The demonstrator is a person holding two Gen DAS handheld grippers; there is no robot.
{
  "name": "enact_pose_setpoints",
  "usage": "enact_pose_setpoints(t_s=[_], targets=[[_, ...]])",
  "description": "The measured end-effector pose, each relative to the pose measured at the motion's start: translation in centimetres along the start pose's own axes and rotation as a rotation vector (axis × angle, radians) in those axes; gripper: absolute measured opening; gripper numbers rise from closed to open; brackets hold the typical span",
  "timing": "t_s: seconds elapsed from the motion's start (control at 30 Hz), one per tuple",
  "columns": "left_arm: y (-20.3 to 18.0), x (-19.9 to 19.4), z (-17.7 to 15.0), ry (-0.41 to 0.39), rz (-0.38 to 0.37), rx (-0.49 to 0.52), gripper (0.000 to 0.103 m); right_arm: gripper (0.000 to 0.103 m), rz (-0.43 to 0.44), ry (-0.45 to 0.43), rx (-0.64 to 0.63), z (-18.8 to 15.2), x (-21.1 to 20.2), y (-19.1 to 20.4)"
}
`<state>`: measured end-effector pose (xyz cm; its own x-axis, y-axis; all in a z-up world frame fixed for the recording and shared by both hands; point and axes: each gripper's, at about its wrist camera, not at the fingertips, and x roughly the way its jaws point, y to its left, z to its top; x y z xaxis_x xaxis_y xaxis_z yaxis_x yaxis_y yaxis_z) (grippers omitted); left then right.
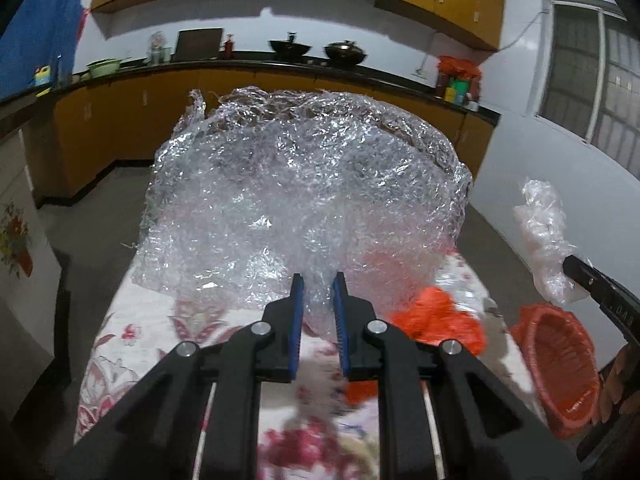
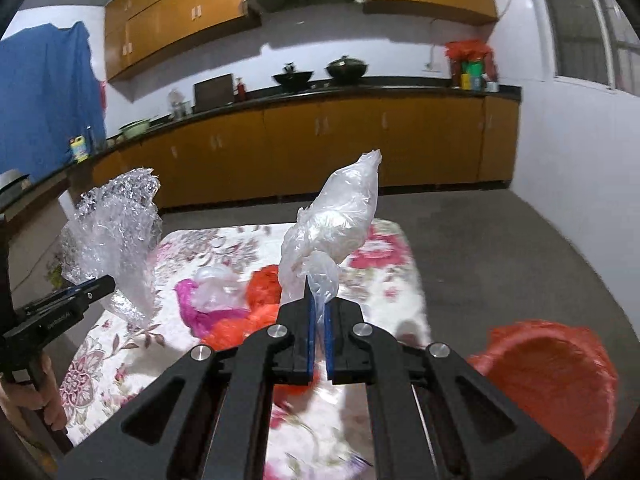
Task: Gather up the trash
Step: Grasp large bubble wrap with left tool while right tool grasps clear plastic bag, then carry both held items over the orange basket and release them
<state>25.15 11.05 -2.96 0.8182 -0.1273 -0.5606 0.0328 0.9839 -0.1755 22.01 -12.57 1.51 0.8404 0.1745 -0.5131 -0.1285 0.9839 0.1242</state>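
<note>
My left gripper [image 1: 319, 282] is shut on a big crumpled sheet of clear bubble wrap [image 1: 308, 196], lifted above the floral table [image 1: 140, 332]. The same sheet [image 2: 116, 236] hangs from the left gripper [image 2: 100, 282] in the right wrist view. My right gripper [image 2: 318, 294] is shut on a clear plastic bag [image 2: 340, 220], raised over the table [image 2: 392, 280]; that bag [image 1: 544, 232] also shows at the right of the left wrist view. Orange plastic [image 1: 436, 316] [image 2: 264, 284], a magenta scrap [image 2: 192, 308] and a small clear piece [image 2: 218, 284] lie on the tablecloth.
An orange-lined bin [image 1: 560, 364] [image 2: 556, 380] stands right of the table. A kitchen counter [image 2: 320, 100] with pots runs along the far wall. A hand [image 2: 24, 400] holds the left gripper's handle. Grey floor surrounds the table.
</note>
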Motion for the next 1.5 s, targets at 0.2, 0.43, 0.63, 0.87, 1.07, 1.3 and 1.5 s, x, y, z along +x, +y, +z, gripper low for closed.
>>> enact_pose_setpoints(t_s=[0.2, 0.43, 0.63, 0.87, 1.07, 1.3, 1.5], targets=[[-4.8, -1.4, -0.1, 0.000, -0.090, 0.049, 0.016, 0.004, -0.071, -0.019, 0.024, -1.0, -3.7, -3.1], [-10.9, -1.9, -1.0, 0.022, -0.204, 0.095, 0.016, 0.004, -0.156, -0.022, 0.073, -2.6, -7.1, -6.8], [-15.2, -1.8, -2.1, 0.047, -0.289, 0.127, 0.016, 0.004, -0.222, -0.032, 0.112, -3.8, -9.5, -9.7], [-19.6, -1.5, -3.2, 0.079, -0.360, 0.164, 0.016, 0.004, -0.277, -0.030, 0.160, -5.1, -11.3, -12.5], [-22.4, -1.0, -4.1, 0.106, -0.405, 0.193, 0.016, 0.004, -0.306, -0.029, 0.183, -5.9, -12.3, -14.4], [-25.3, -0.2, -5.2, 0.141, -0.450, 0.218, 0.016, 0.004, -0.336, -0.029, 0.210, -6.6, -13.0, -16.6], [-27.6, 0.6, -6.2, 0.175, -0.484, 0.241, 0.016, 0.004, -0.363, -0.026, 0.233, -7.2, -13.6, -17.8]])
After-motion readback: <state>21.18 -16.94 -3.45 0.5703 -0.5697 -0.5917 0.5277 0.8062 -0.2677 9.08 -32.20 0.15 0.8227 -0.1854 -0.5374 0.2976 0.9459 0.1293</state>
